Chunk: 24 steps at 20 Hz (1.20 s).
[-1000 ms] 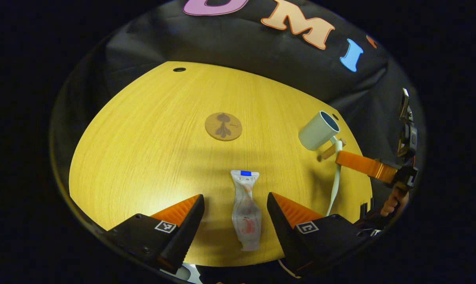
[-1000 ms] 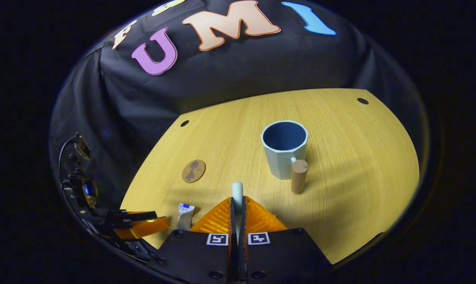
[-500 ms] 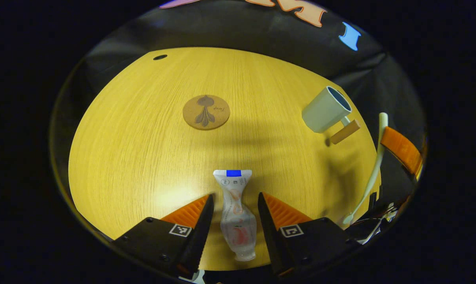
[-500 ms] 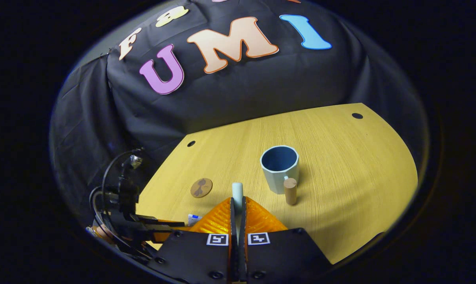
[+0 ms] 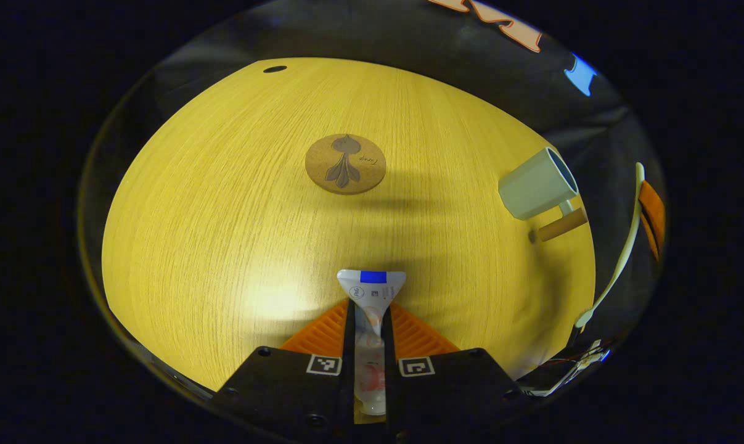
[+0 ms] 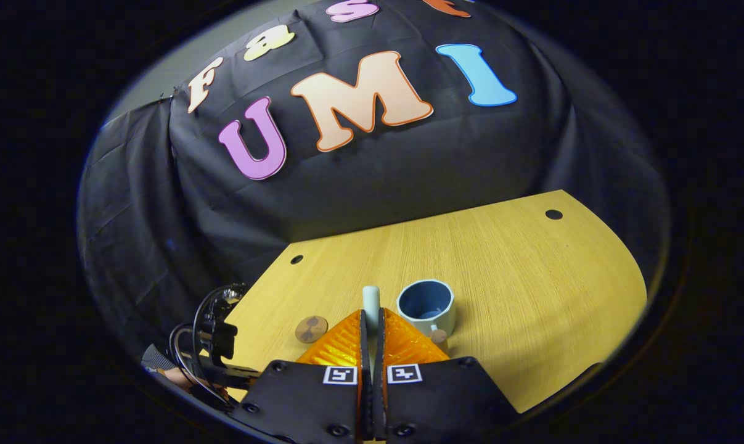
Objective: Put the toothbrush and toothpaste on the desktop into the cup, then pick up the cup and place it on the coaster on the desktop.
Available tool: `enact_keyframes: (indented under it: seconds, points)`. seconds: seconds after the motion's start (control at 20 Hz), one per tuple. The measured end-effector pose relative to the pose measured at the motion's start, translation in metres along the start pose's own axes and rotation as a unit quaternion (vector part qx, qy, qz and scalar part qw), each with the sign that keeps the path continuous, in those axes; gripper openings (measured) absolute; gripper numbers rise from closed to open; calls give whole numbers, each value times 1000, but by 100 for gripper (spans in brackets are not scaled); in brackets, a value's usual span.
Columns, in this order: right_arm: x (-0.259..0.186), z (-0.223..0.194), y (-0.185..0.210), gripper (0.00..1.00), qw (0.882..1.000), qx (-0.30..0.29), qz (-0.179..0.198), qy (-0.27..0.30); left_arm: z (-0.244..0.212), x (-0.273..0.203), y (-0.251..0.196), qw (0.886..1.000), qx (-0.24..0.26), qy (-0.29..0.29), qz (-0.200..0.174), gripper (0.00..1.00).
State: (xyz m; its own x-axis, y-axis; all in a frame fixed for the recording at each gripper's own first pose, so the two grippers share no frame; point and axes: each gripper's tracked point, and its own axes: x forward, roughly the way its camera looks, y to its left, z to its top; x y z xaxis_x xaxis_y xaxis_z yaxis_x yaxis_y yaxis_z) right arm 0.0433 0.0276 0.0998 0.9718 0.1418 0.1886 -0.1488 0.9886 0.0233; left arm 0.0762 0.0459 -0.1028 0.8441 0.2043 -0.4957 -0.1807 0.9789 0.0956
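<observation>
Left gripper view: my left claw (image 5: pixel 370 308) has just closed on the toothpaste tube (image 5: pixel 370 320), clamped; it was open a second ago. Coaster (image 5: pixel 345 164) sits ahead, cup (image 5: pixel 537 184) far right. Right gripper view: my right claw (image 6: pixel 370 324) stays clamped on the toothbrush (image 6: pixel 370 302), now raised, cup (image 6: pixel 425 305) just ahead-right and smaller. Both items look ready for dropping in.
</observation>
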Motion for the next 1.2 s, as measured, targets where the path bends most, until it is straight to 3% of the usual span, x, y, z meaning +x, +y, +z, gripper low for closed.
enact_keyframes:
  seconds: [0.2,0.5,0.7,1.0,1.2]
  points:
    - [11,33,-10,3,999,-9,2,-32,5,-1,-6,1000,3,-16,-16,6]
    - [37,87,-19,3,995,-36,2,-97,28,-19,-21,996,-15,-80,-47,1]
    - [63,95,-34,3,992,-45,-9,-117,48,-41,-30,990,13,-130,-52,0]
    - [92,99,-43,3,987,-68,1,-143,87,-78,-61,973,44,-210,-81,0]
    - [106,88,-50,3,984,-78,-2,-158,131,-93,-101,951,57,-281,-120,0]
